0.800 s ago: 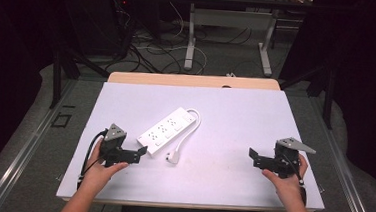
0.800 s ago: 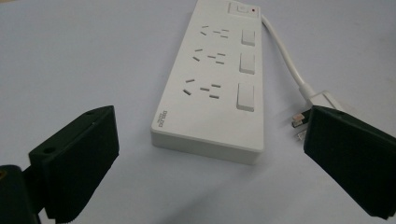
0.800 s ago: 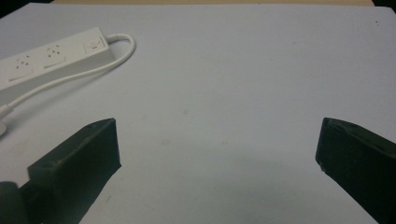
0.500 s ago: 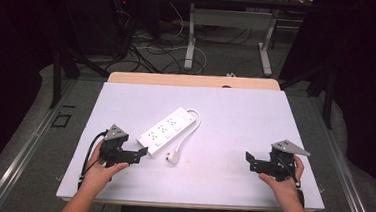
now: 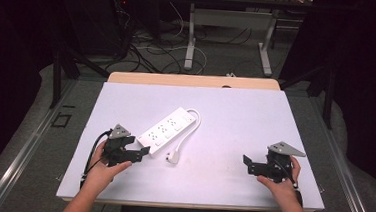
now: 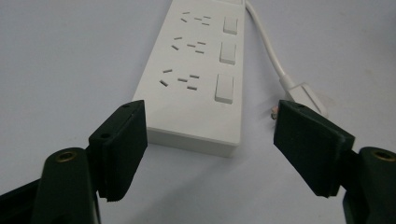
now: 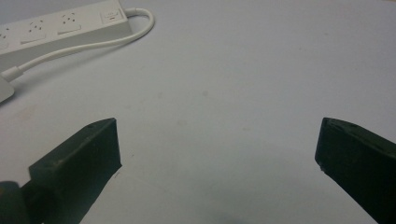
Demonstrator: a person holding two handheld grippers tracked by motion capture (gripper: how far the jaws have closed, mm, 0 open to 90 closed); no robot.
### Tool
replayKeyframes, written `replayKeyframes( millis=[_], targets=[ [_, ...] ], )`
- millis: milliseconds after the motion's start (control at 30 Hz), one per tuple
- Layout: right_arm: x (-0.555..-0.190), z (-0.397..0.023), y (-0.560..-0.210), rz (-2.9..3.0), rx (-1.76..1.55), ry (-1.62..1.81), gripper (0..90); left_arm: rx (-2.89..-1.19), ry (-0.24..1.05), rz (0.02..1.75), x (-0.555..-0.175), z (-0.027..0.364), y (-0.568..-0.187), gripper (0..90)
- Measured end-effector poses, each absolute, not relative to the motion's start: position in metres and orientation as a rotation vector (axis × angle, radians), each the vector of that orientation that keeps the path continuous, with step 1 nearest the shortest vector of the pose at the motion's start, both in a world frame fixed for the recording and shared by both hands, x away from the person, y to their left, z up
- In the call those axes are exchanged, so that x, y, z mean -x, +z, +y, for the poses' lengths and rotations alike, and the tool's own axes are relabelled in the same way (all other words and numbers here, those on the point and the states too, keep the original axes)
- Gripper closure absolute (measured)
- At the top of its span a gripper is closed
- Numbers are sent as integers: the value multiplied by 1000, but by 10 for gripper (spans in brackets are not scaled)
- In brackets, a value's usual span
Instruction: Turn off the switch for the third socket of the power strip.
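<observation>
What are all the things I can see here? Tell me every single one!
White plastic power strip: one, white, lying slantwise left of the table's middle, three rows of sockets with switches.
White cord: one, white, looping from the strip's far end back along its side.
White plug: one, white, at the cord's end on the table by the strip's near end.
Pale flat table: one, pale lilac-white top with a wooden far edge.
Left gripper: one, black, jaws wide apart, pointing at the strip's near end.
Right gripper: one, black, jaws wide apart, over bare table at the right.
Hands: two, each holding a gripper.
</observation>
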State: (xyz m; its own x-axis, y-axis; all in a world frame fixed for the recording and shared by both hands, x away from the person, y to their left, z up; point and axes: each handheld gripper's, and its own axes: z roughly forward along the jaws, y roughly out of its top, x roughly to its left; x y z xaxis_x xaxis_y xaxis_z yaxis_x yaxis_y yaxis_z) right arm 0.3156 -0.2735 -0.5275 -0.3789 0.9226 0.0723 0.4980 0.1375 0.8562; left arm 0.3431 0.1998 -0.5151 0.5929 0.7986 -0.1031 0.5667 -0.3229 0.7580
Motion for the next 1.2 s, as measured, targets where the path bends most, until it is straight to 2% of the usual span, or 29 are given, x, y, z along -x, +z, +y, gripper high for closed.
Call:
replayKeyframes(
  millis=[267,700,1200],
  targets=[
    [-316,-274,-528,1946,-1360,1159,0,-2065,360,1066,-347,195,-504,330],
    [-315,-275,-529,1946,-1373,1161,1,-2047,332,1119,-354,189,-489,362],
    [-315,-277,-530,1947,-1383,1160,9,-2107,327,1104,-366,177,-480,384]
  ],
)
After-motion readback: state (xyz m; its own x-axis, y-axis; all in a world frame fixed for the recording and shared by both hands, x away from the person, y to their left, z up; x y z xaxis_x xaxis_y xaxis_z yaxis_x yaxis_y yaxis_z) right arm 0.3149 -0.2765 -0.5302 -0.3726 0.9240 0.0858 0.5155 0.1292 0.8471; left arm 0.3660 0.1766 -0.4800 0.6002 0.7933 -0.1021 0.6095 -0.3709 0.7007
